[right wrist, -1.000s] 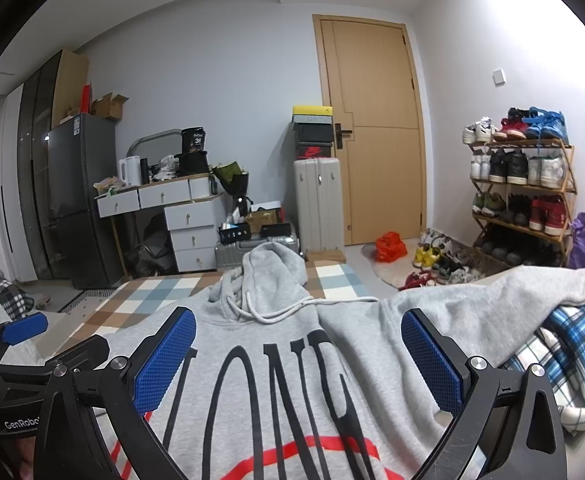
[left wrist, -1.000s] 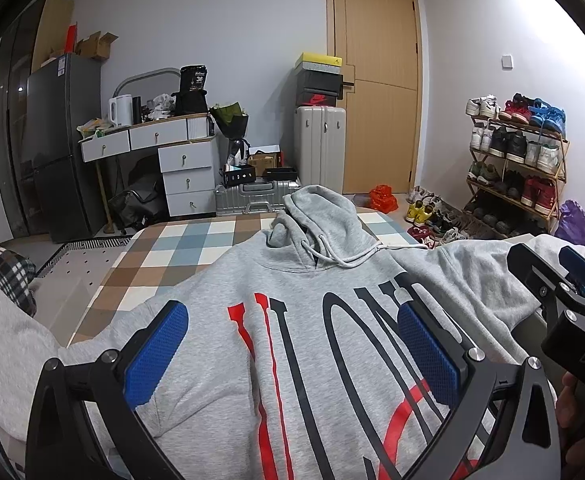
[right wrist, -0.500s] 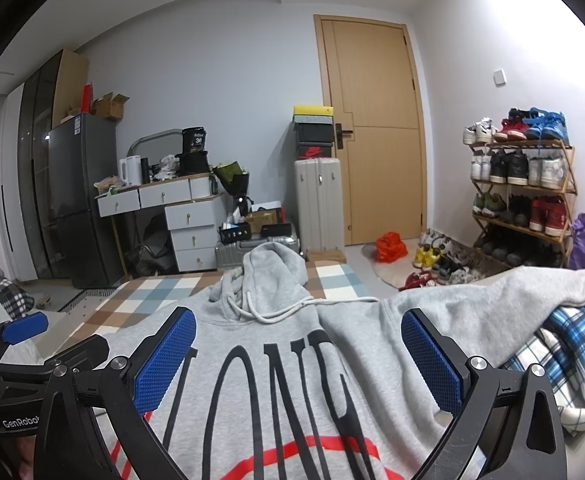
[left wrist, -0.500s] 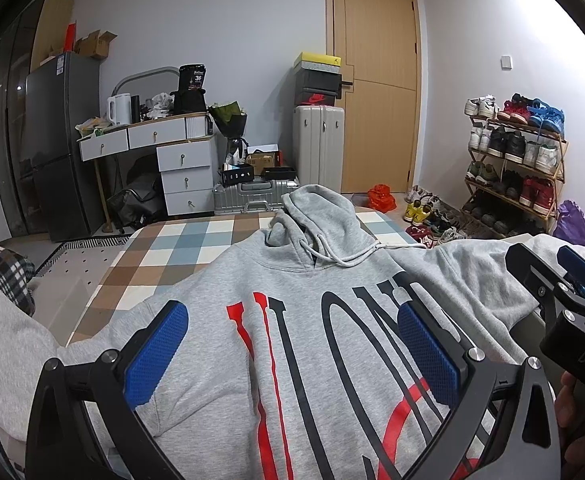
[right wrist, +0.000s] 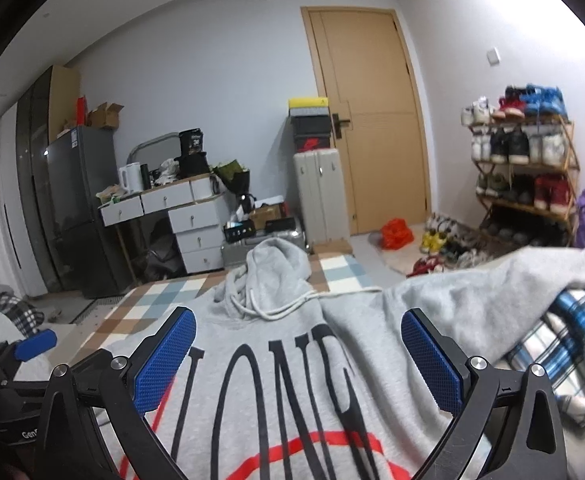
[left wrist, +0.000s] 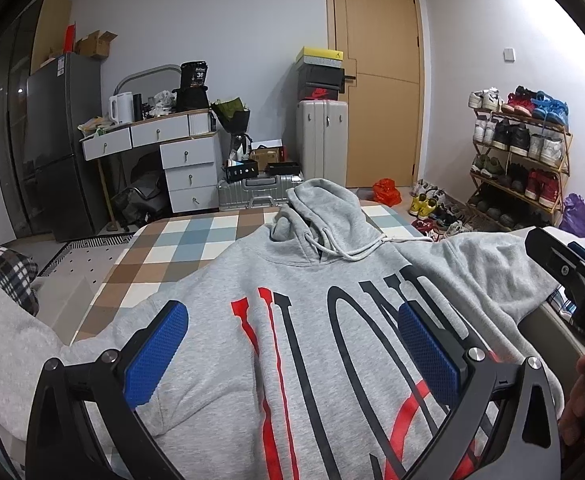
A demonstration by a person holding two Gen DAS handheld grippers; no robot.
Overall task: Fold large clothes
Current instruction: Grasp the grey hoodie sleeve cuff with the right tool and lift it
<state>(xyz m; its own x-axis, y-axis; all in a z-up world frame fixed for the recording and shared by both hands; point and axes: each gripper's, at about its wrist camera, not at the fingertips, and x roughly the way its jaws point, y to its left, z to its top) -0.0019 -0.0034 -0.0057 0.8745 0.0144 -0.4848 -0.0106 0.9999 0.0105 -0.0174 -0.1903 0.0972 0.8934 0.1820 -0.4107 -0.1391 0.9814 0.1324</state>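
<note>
A grey hoodie (left wrist: 312, 320) with big black and red letters lies front up on the checked surface (left wrist: 172, 248). Its hood (left wrist: 324, 208) points away from me, and one sleeve (right wrist: 492, 296) stretches right over a plaid cloth. My left gripper (left wrist: 292, 316) hovers open over the chest print, nothing between its blue pads (left wrist: 156, 352). My right gripper (right wrist: 298, 320) is open too, above the lettering just below the drawstrings (right wrist: 292, 304). Each gripper shows at the edge of the other's view: the right gripper (left wrist: 568, 268), the left gripper (right wrist: 32, 344).
A blue-and-white plaid garment (right wrist: 572, 344) lies at the right edge, a dark plaid one (left wrist: 4, 268) at the left. A hand (left wrist: 584, 400) holds the right tool. Beyond the surface stand a desk (left wrist: 172, 140), suitcases (left wrist: 324, 136), a door and a shoe rack (left wrist: 520, 148).
The right wrist view has rolled a little and its right side is blurred, so that gripper is moving slightly. The left gripper and the hoodie look unchanged.
</note>
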